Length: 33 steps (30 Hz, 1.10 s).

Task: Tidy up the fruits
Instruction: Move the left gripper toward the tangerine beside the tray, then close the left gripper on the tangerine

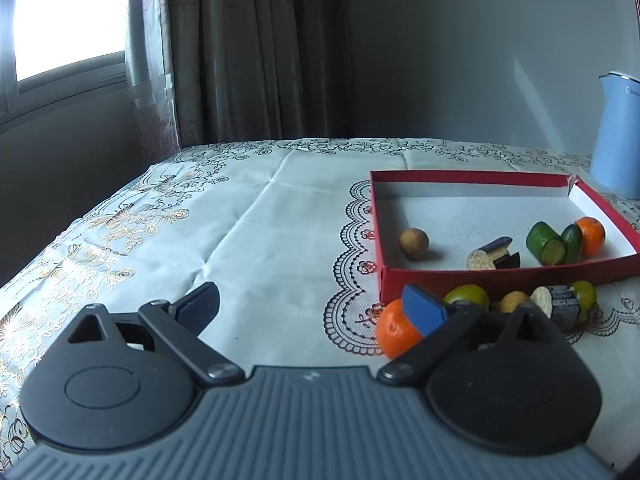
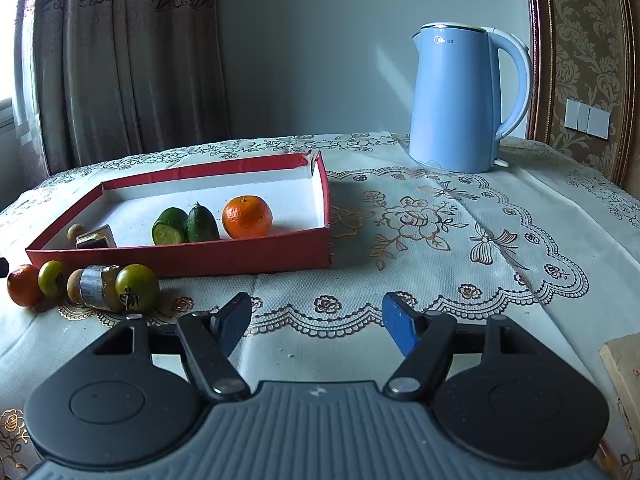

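Observation:
A red box [image 1: 480, 278] [image 2: 180, 258] with a white inside holds a brown round fruit [image 1: 414, 243], dark eggplant pieces [image 1: 494, 254], two green cucumber pieces [image 2: 186, 226] and an orange [image 2: 247, 217]. In front of the box lie an orange [image 1: 394, 330] [image 2: 22, 285], green tomatoes [image 2: 137, 287] [image 2: 51, 278], a brown fruit [image 1: 514, 301] and an eggplant piece [image 2: 94, 286]. My left gripper [image 1: 312, 312] is open and empty, its right finger just in front of the loose orange. My right gripper [image 2: 316, 320] is open and empty over the cloth, right of the loose fruits.
A blue electric kettle [image 2: 460, 100] stands at the back right of the table. A patterned tablecloth [image 2: 440, 240] covers the table. A curtain [image 1: 248, 52] and window are behind. A tan book-like edge [image 2: 624, 368] lies at the right.

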### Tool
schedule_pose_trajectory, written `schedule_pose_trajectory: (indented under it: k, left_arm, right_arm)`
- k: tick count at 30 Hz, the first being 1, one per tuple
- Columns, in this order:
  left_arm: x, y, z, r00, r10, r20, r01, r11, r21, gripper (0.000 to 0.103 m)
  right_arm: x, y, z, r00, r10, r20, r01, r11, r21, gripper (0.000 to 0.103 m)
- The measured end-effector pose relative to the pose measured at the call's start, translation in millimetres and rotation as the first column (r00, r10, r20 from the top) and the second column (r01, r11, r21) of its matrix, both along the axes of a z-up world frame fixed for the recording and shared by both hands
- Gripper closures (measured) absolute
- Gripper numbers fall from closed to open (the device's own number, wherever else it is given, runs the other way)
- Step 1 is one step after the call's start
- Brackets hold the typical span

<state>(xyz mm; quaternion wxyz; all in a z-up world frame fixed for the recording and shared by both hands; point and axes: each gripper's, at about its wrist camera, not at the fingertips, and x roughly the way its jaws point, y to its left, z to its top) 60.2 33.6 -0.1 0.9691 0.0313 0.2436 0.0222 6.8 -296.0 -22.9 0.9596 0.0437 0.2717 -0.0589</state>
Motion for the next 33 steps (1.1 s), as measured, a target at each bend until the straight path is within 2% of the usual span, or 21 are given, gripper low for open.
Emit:
schedule_pose_trajectory:
  k: [5,12,15,18,23,26,29,30,31,33]
  left_arm:
    - [-4,-7,-6,0.998,-0.056,0.004,0.056,0.998,0.031,0.004]
    - [-4,-16,-11,0.991,-0.136,-0.004,0.136,0.990,0.025,0.006]
    - [4,-19,-15,0.988,-0.146,-0.040,0.147,0.989,0.026,0.008]
    - [15,-17,-17,0.984,-0.157,-0.086,0.156,0.988,-0.013,0.009]
    - [21,-20,-19,0.980,-0.173,-0.102,0.171,0.985,-0.026,0.013]
    - [21,-19,-18,0.979,-0.178,-0.102,0.174,0.984,-0.042,0.023]
    - [18,-21,-16,0.970,-0.220,-0.105,0.212,0.974,-0.081,0.046]
    - [16,-23,-15,0.967,-0.234,-0.104,0.226,0.971,-0.083,0.057]
    - [15,-25,-15,0.965,-0.240,-0.102,0.233,0.969,-0.077,0.061]
    - [12,-31,-16,0.968,-0.233,-0.090,0.229,0.972,-0.045,0.061]
  right_arm:
    - [0,-2,0,1.000,0.005,-0.001,-0.005,1.000,0.013,0.031]
    - [-1,-3,0,1.000,0.008,0.002,-0.008,1.000,0.025,0.031]
    - [-1,-3,0,1.000,0.009,0.001,-0.009,1.000,0.028,0.031]
    - [0,-3,0,1.000,0.010,0.001,-0.010,1.000,0.029,0.031]
    - [0,-4,0,1.000,0.010,0.000,-0.010,0.999,0.033,0.031]
    - [0,-4,0,1.000,0.009,-0.001,-0.009,0.999,0.035,0.031]
    - [0,-4,0,1.000,0.009,-0.003,-0.009,0.999,0.033,0.031]
    - [0,-4,0,1.000,0.009,-0.004,-0.009,0.999,0.032,0.031]
    - [1,-3,0,1.000,0.008,-0.005,-0.008,0.999,0.031,0.031]
    - [1,-3,0,1.000,0.007,-0.006,-0.006,1.000,0.030,0.031]
